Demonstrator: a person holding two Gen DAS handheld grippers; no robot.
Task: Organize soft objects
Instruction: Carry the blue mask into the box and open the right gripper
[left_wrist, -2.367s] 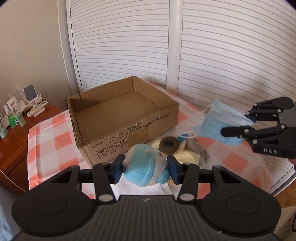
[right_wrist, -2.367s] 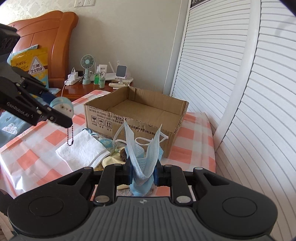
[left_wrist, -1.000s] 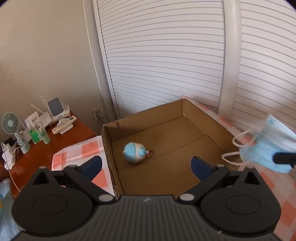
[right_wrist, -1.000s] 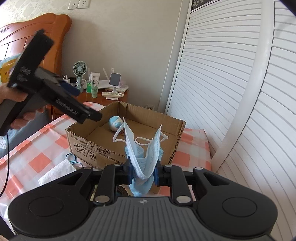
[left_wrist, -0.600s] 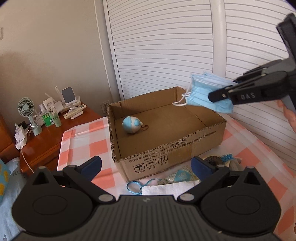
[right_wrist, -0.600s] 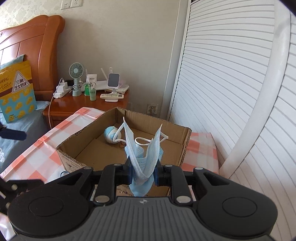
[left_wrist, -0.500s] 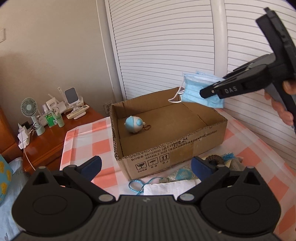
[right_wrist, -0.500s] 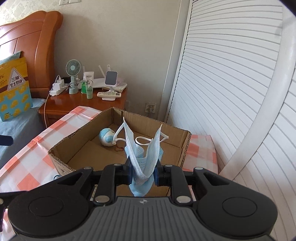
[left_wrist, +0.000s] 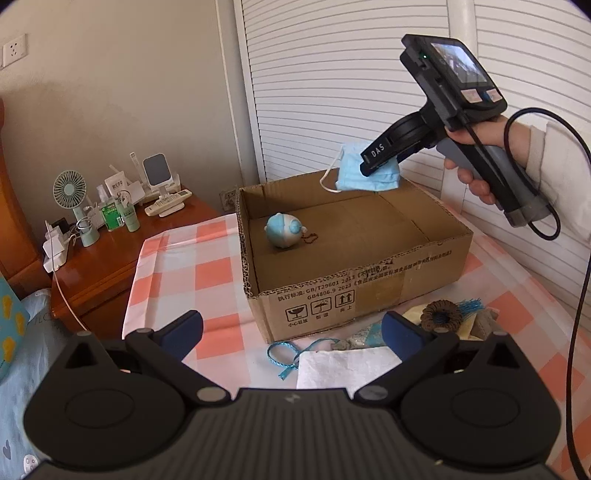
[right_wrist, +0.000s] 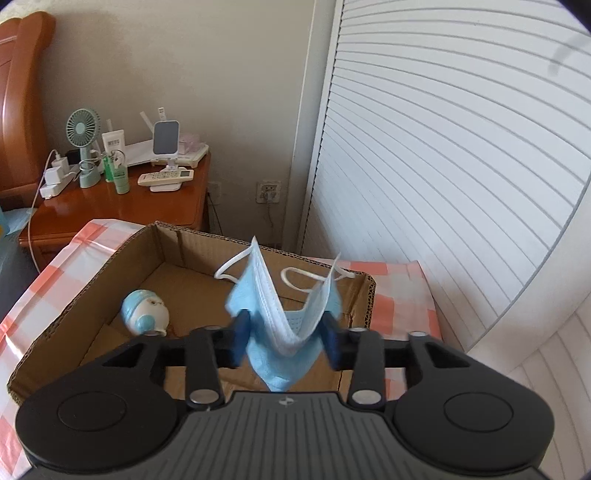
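An open cardboard box (left_wrist: 369, 284) stands on the checked cloth; it also shows in the right wrist view (right_wrist: 122, 254). A blue round plush toy (left_wrist: 282, 230) lies inside it, also seen in the right wrist view (right_wrist: 144, 317). My right gripper (right_wrist: 288, 341) hangs over the box with a blue face mask (right_wrist: 286, 332) between its fingers; the jaws have begun to part and the mask sags between them. In the left wrist view the mask (left_wrist: 369, 175) hangs above the box's far side. My left gripper (left_wrist: 291, 334) is open and empty, in front of the box.
In front of the box lie a white cloth (left_wrist: 343, 369), a blue cord (left_wrist: 291, 350), a brown ring (left_wrist: 441, 314) and other small soft items. A wooden nightstand (left_wrist: 110, 254) with a fan, bottles and a remote stands at left. White louvered doors (left_wrist: 332, 92) are behind.
My right gripper has moved forward and down over the box, and its jaws have widened around the mask. My left gripper has drawn back a little from the box and stays open.
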